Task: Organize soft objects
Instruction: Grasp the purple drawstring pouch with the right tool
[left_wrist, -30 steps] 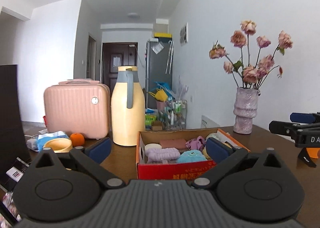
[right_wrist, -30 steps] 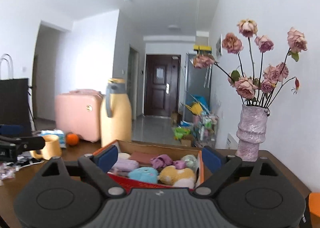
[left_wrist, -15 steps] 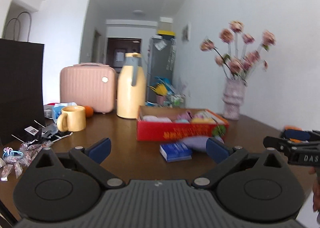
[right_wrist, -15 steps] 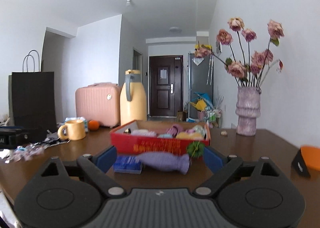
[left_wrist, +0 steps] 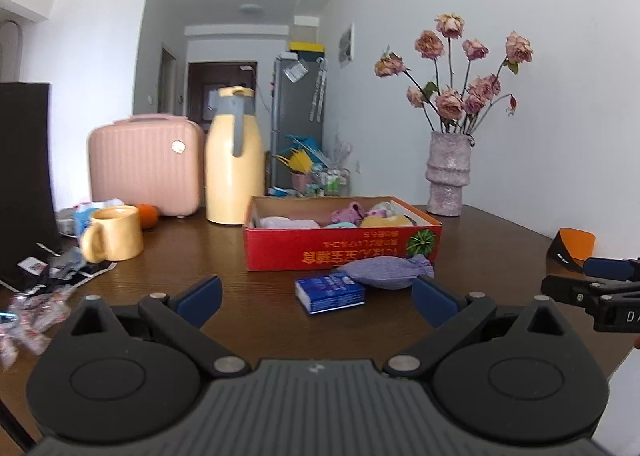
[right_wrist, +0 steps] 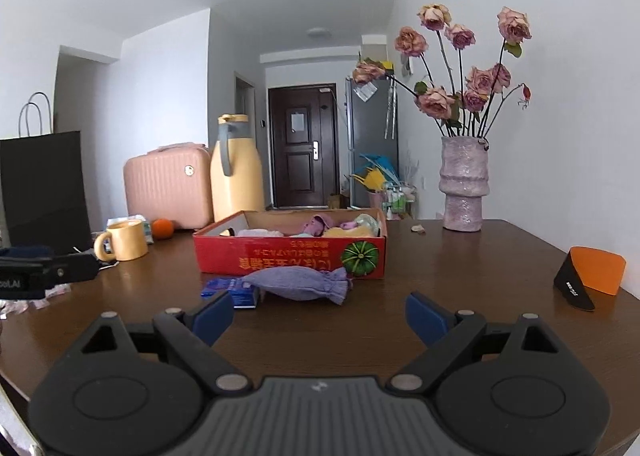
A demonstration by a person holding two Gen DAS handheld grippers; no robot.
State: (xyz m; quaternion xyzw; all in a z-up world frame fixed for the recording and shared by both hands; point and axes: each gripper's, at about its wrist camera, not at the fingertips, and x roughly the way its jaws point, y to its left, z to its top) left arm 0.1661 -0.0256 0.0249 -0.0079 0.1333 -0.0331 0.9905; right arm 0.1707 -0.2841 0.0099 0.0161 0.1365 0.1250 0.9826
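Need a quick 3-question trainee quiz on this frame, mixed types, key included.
1. True or false: the purple knitted pouch lies inside the red cardboard box.
2. What lies beside the pouch on the brown wooden table? A) blue rectangular packet B) yellow ceramic mug C) orange fruit
3. Fill in: the jaws of the right gripper and the left gripper are both ___.

Key: 1 false, it lies in front; 2 A; 3 open.

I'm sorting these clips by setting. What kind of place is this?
Most likely a lived-in flat: a dining table with a vase of dried roses, a fridge beside the front door, and a small pink suitcase.
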